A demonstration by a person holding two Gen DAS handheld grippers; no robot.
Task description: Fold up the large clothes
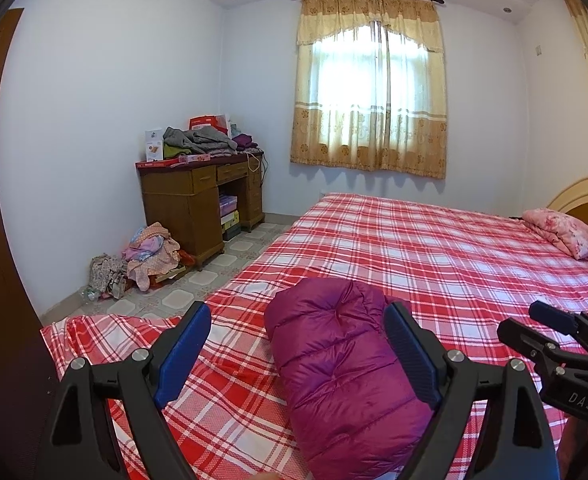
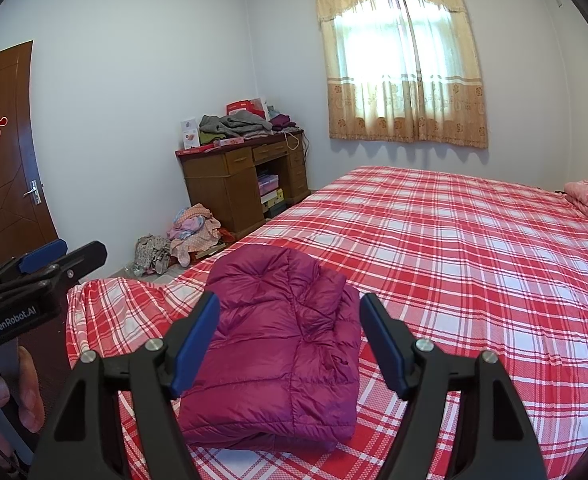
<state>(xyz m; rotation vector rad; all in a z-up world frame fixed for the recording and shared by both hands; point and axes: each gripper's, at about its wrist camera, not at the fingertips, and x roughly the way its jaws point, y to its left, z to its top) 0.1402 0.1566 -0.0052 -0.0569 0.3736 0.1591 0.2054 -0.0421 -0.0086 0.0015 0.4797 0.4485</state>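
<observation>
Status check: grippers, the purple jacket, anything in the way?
Left gripper and right gripper open, empty. Purple jacket folded on plaid bed, untouched. Nothing blocking.

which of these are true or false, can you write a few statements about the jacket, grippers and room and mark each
1. The purple jacket lies folded on the plaid bed. True.
2. The right gripper is clamped on the jacket. False: its jaws stand open, holding nothing.
3. The left gripper is open. True.
4. The curtains are pulled aside from the window. False: they are drawn across it.
5. Clothes are piled on the wooden desk. True.
</observation>
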